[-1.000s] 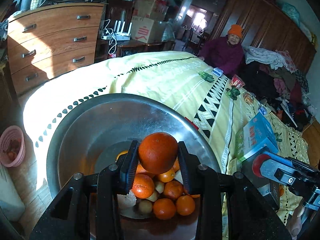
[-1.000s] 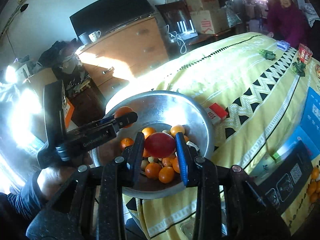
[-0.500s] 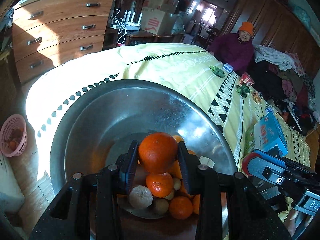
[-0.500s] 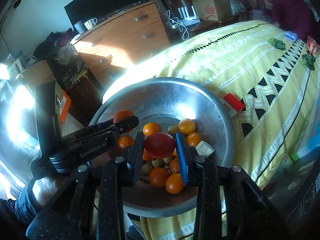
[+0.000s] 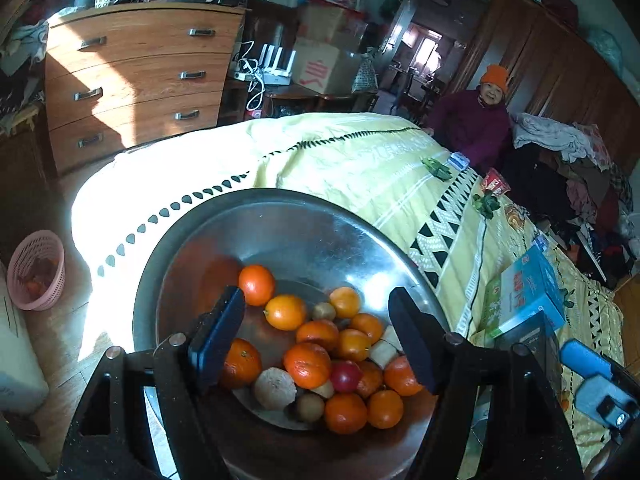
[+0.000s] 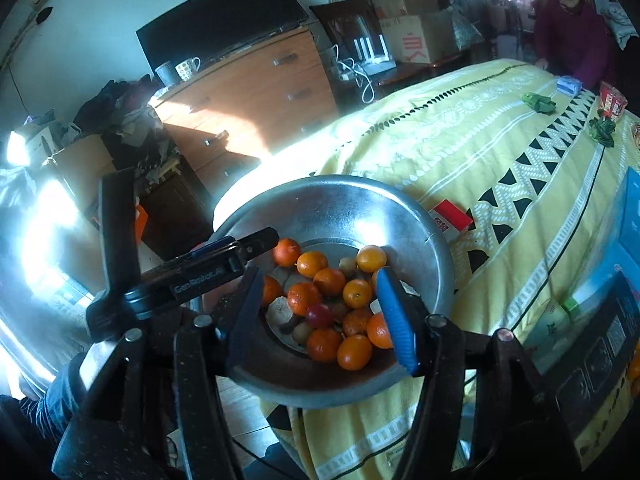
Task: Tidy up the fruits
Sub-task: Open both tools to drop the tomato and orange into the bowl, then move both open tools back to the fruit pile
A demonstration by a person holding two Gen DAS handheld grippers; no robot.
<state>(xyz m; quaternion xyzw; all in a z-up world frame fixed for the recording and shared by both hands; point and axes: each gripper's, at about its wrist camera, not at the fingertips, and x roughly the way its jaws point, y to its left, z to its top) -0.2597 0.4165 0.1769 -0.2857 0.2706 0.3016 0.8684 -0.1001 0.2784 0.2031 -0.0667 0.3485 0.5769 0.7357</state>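
Note:
A large steel bowl (image 5: 280, 216) (image 6: 400, 208) sits at the near corner of the yellow bed cover. It holds several oranges (image 5: 308, 364) (image 6: 329, 280), a few brown kiwis (image 5: 275, 388) and one red fruit (image 5: 346, 376) (image 6: 319, 315). My left gripper (image 5: 320, 336) is open and empty above the bowl's near side; it also shows in the right wrist view (image 6: 240, 252). My right gripper (image 6: 320, 316) is open and empty over the fruit pile.
A blue and green box (image 5: 524, 292) and a dark scale (image 6: 600, 352) lie right of the bowl. A red and white pack (image 6: 450, 216) touches the bowl's far rim. A pink basket (image 5: 38, 270) stands on the floor. A person (image 5: 476, 120) sits beyond the bed.
Both grippers opened. The left let go of its orange and the right let go of the red fruit; both now lie in the bowl.

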